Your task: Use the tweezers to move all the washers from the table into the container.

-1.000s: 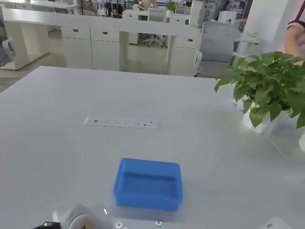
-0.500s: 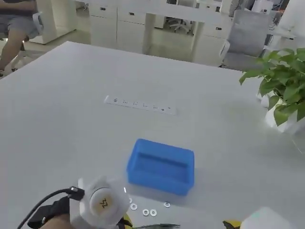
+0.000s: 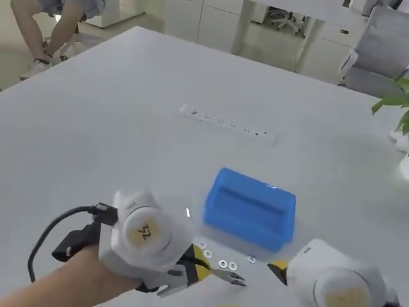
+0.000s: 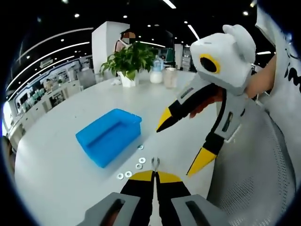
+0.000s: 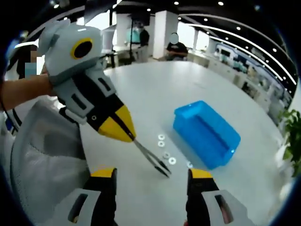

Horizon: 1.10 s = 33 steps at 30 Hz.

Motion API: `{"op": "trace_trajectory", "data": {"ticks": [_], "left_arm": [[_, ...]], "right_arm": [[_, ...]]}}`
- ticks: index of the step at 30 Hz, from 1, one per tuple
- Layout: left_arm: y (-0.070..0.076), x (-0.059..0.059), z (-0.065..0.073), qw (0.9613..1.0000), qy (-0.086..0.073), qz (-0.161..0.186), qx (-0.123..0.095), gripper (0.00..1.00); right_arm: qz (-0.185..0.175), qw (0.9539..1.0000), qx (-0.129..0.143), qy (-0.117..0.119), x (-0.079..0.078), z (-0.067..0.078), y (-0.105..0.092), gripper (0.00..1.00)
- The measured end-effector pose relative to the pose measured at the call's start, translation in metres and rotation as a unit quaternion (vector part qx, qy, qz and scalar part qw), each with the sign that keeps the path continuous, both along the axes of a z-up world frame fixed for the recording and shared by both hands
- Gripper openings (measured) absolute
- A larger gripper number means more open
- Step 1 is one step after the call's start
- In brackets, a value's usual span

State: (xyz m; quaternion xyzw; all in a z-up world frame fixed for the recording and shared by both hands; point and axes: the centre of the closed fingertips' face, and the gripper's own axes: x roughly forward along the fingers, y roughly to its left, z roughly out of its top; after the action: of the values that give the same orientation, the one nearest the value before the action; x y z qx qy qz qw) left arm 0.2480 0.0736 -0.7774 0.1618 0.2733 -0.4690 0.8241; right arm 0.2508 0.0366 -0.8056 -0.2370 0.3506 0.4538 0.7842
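The blue container (image 3: 250,208) sits on the white table (image 3: 115,128). Several small washers (image 3: 223,263) lie on the table just in front of it. My left gripper (image 3: 199,262) is shut on thin metal tweezers (image 3: 227,278), whose tips hover close to the washers. My right gripper (image 3: 281,272) is at the lower right, open and holding nothing. The left gripper view shows my shut left gripper (image 4: 153,175), the washers (image 4: 139,165), the container (image 4: 109,136) and the open right gripper (image 4: 181,146). The right gripper view shows the tweezers (image 5: 151,159) beside the washers (image 5: 165,155) and the container (image 5: 206,133).
A white power strip (image 3: 227,123) lies on the table beyond the container. Leaves of a potted plant (image 3: 399,109) reach in at the right edge. A seated person (image 3: 57,25) and a grey chair (image 3: 383,57) are past the table's far side.
The head camera has tipped down and turned. My left gripper with the tweezers has come up into view near the washers, and my right gripper has appeared at the lower right.
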Motion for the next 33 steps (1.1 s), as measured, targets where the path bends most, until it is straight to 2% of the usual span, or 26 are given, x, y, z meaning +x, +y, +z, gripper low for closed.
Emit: {"op": "trace_trajectory", "data": {"ticks": [2, 5, 8, 11, 14, 16, 19, 21, 26, 30, 33], "left_arm": [[-0.001, -0.002, 0.006, 1.0, -0.006, -0.002, -0.003, 0.0], [-0.006, -0.007, 0.015, 0.9998, -0.015, -0.012, -0.007, 0.0], [-0.009, -0.009, 0.019, 0.9995, -0.023, -0.019, -0.006, 0.0], [-0.009, -0.01, 0.018, 0.9995, -0.022, -0.024, 0.0, 0.0], [-0.011, -0.011, 0.021, 0.9994, -0.017, -0.03, -0.001, 0.0], [-0.012, -0.012, 0.022, 0.9993, -0.015, -0.035, 0.006, 0.0], [-0.013, -0.01, 0.026, 0.9989, -0.024, -0.039, 0.011, 0.0], [-0.014, -0.009, 0.023, 0.9989, -0.016, -0.043, 0.013, 0.0], [-0.018, -0.004, 0.024, 0.9984, -0.019, -0.051, 0.013, 0.0], [-0.021, -0.004, 0.024, 0.9976, -0.019, -0.064, 0.02, 0.0], [-0.021, -0.002, 0.024, 0.9982, -0.022, -0.053, 0.017, 0.0]], "right_arm": [[0.007, 1.0, 0.003, -0.001, -0.002, -0.003, 0.007, 0.51], [0.028, 0.9996, 0.005, 0.006, -0.007, -0.009, 0.02, 0.47], [0.047, 0.9989, 0.001, 0.007, -0.009, -0.012, 0.027, 0.41], [0.065, 0.9978, 0.007, 0.012, -0.01, -0.013, 0.034, 0.29], [0.081, 0.9966, 0.009, 0.01, -0.01, -0.012, 0.038, 0.23], [0.092, 0.9958, 0.004, 0.003, -0.008, -0.012, 0.039, 0.21], [0.103, 0.9946, 0.008, 0.001, -0.008, -0.009, 0.041, 0.19], [0.113, 0.9935, 0.013, 0.002, -0.009, -0.008, 0.044, 0.15], [0.148, 0.9887, -0.003, -0.02, -0.007, -0.01, 0.044, 0.06], [0.159, 0.9869, -0.01, -0.025, -0.007, -0.012, 0.044, 0.06], [0.164, 0.9861, -0.011, -0.024, -0.006, -0.013, 0.044, 0.06]]}}
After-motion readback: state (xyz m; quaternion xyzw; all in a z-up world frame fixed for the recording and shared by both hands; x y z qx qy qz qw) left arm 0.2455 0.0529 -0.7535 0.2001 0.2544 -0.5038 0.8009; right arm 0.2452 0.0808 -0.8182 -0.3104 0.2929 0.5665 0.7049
